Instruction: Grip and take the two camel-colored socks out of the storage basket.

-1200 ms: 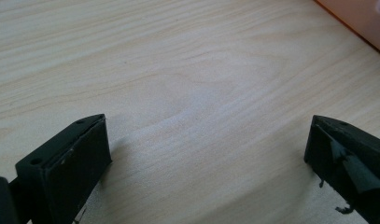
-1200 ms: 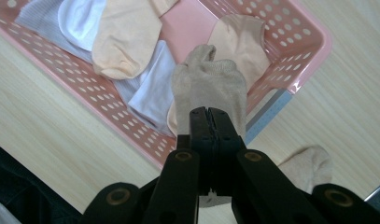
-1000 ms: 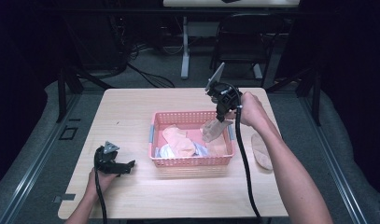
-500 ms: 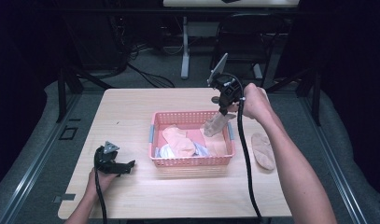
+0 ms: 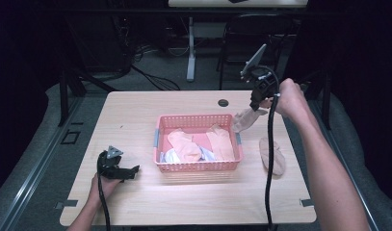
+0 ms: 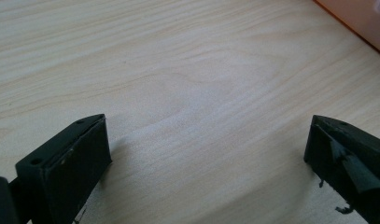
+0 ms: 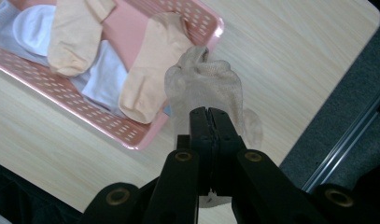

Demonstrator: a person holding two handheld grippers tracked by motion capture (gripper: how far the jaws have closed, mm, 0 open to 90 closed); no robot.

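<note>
A pink plastic basket [image 5: 198, 166] sits mid-table and holds peach socks [image 5: 184, 144] and pale white ones [image 5: 169, 155]. My right gripper [image 5: 254, 108] hangs above the table just past the basket's far right corner. It points down and is shut on a tan sock [image 5: 243, 120] that dangles from it. In the right gripper view the jaws [image 7: 209, 116] are pinched together on the bunched tan sock [image 7: 201, 84], with the basket [image 7: 108, 126] below to the left. My left gripper [image 5: 134, 170] rests on the table at the front left, open, with bare wood between its jaws [image 6: 206, 154].
A second tan sock [image 5: 272, 155] lies flat on the table [image 5: 136, 115] to the right of the basket. A small round cable hole [image 5: 223, 102] is near the far edge. Chairs and cables stand on the dark floor beyond the table.
My right gripper has risen and moved right with the tan sock, from over the basket's right end to just outside its rim. The left gripper has stayed put.
</note>
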